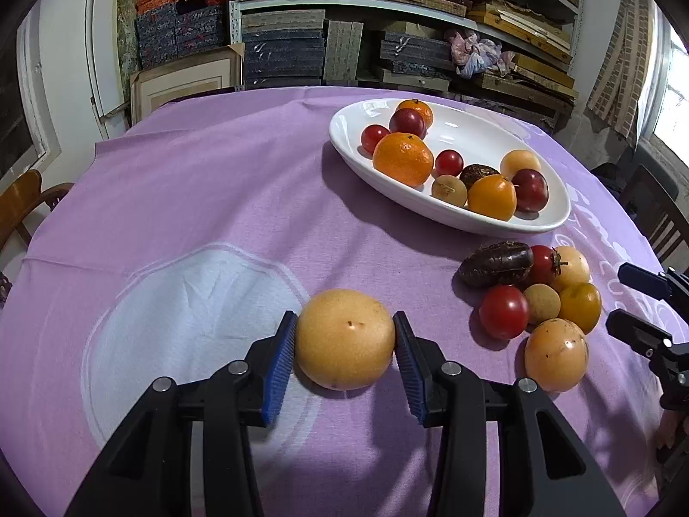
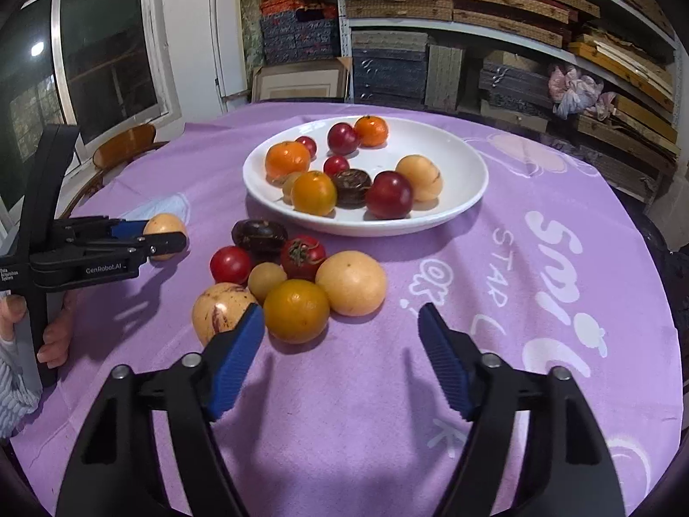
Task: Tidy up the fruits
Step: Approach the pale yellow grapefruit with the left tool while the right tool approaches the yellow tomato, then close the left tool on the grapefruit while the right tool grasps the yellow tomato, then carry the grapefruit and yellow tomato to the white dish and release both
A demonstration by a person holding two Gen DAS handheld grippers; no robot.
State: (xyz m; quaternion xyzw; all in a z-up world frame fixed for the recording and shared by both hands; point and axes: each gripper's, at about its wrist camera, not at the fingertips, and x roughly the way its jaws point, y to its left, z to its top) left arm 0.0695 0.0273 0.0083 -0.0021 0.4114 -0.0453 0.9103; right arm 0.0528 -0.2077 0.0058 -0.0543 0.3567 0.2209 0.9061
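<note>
On the purple cloth (image 1: 172, 198), my left gripper (image 1: 344, 340) clasped one yellow fruit (image 1: 344, 338), my right gripper (image 2: 340, 344) gaped empty; ten fruits sat in the white bowl (image 2: 465, 163), seven more (image 2: 297, 288) awaited transfer beside it.

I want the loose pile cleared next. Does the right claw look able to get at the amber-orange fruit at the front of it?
Probably yes. The right claw is open and the amber-orange fruit lies just ahead, nothing over it, though the speckled fruit and pale round fruit crowd its sides.
</note>
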